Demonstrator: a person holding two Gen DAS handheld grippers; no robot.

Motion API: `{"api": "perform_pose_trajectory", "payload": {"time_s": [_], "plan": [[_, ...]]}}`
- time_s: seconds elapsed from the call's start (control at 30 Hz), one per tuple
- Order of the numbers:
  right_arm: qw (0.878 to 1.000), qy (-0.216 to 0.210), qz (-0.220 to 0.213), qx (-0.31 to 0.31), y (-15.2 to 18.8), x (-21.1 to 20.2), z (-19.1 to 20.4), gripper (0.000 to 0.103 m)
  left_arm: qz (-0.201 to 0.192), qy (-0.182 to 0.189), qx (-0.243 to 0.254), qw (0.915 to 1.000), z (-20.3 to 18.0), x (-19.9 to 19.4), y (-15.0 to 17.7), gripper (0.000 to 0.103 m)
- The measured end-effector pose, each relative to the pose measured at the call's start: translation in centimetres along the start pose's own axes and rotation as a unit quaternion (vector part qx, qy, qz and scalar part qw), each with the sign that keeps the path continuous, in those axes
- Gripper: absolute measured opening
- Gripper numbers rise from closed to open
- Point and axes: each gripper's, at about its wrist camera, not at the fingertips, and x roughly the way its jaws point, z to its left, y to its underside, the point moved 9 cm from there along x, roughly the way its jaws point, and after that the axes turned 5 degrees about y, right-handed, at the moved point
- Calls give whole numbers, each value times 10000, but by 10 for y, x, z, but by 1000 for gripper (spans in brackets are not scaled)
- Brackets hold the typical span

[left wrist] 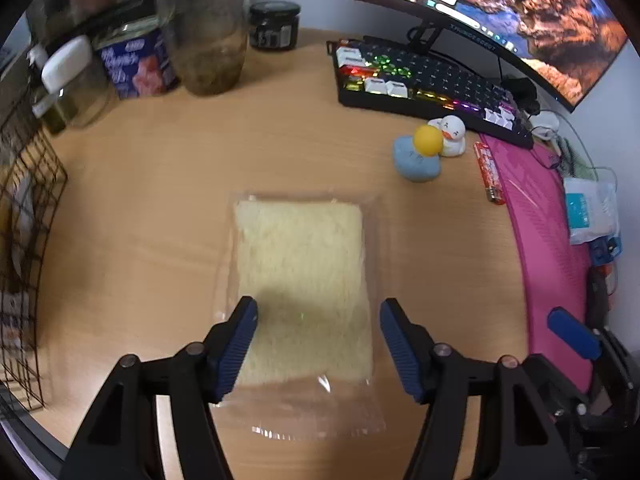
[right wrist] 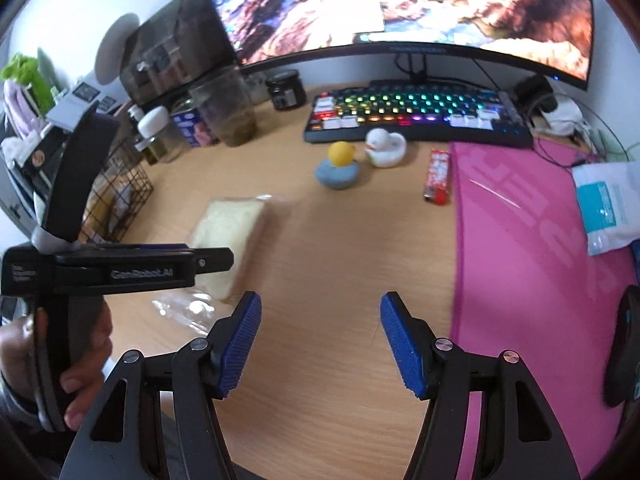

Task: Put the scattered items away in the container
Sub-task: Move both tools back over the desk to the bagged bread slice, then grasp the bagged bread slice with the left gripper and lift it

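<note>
A slice of bread in a clear plastic bag (left wrist: 300, 272) lies flat on the wooden desk. My left gripper (left wrist: 318, 312) hangs open just over its near half, one blue finger at each long side, and the pads do not press on it. The bagged bread (right wrist: 228, 232) also shows in the right wrist view, partly behind the left gripper's body, which a hand holds. My right gripper (right wrist: 320, 308) is open over bare desk with nothing between its fingers. A black wire basket (left wrist: 36, 200) (right wrist: 120, 192) stands at the left. A blue-and-yellow duck (left wrist: 418, 156), a white duck (left wrist: 452, 136) and a red packet (left wrist: 490, 174) lie farther back.
A lit keyboard (left wrist: 420, 80) and a curved monitor (right wrist: 400, 0) close off the back. Jars and bottles (left wrist: 212, 40) crowd the back left beside the basket. A pink mat (left wrist: 552, 240) covers the right side, with a white-and-teal pouch (left wrist: 592, 212) on it.
</note>
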Motion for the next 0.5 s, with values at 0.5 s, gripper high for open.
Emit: {"api": "perform_pose_trajectory", "payload": {"time_s": [0.5], "plan": [[9999, -123, -7, 94, -9, 11, -3, 63, 27, -477, 67, 9988, 16, 28, -11, 92]]}}
